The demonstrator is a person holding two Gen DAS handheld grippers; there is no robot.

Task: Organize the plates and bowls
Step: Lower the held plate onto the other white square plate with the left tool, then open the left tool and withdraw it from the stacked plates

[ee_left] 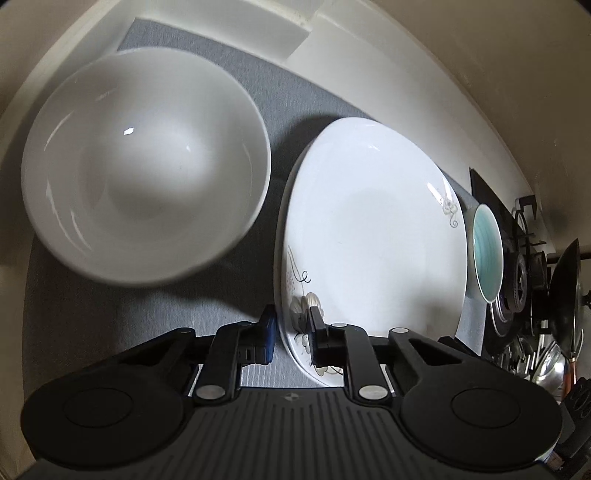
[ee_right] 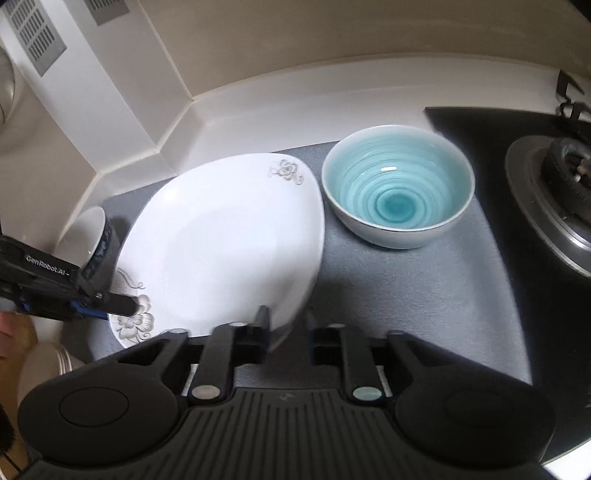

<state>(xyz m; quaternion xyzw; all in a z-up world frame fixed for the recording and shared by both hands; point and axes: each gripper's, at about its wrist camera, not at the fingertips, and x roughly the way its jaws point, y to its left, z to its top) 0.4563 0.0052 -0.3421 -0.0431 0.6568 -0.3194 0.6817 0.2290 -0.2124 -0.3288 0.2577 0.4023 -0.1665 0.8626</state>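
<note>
Nearest to the lens: black fingers of left gripper [ee_left: 294,332], nearly closed and pinching the flowered near corner of plate [ee_left: 369,229]. Same narrow setting on right gripper [ee_right: 288,332], with the near right rim of plate between the fingers; cannot tell through the blur whether pressing or only around it. Lying mid-mat, between white bowl [ee_left: 147,166] on the left and blue bowl [ee_right: 397,192] on the far right, just beside both. Probably glazed ceramic: stiff, rather heavy, slippery, easy to chip. Best to take by the thin rim at two opposite sides, to keep level, and to avoid knocking the bowls. Underneath, grey mat [ee_right: 406,295], seemingly soft, on a pale counter [ee_right: 295,122] with raised back edge. Further right, black stove [ee_right: 546,192] with burner; behind, cream wall [ee_right: 332,29].
</note>
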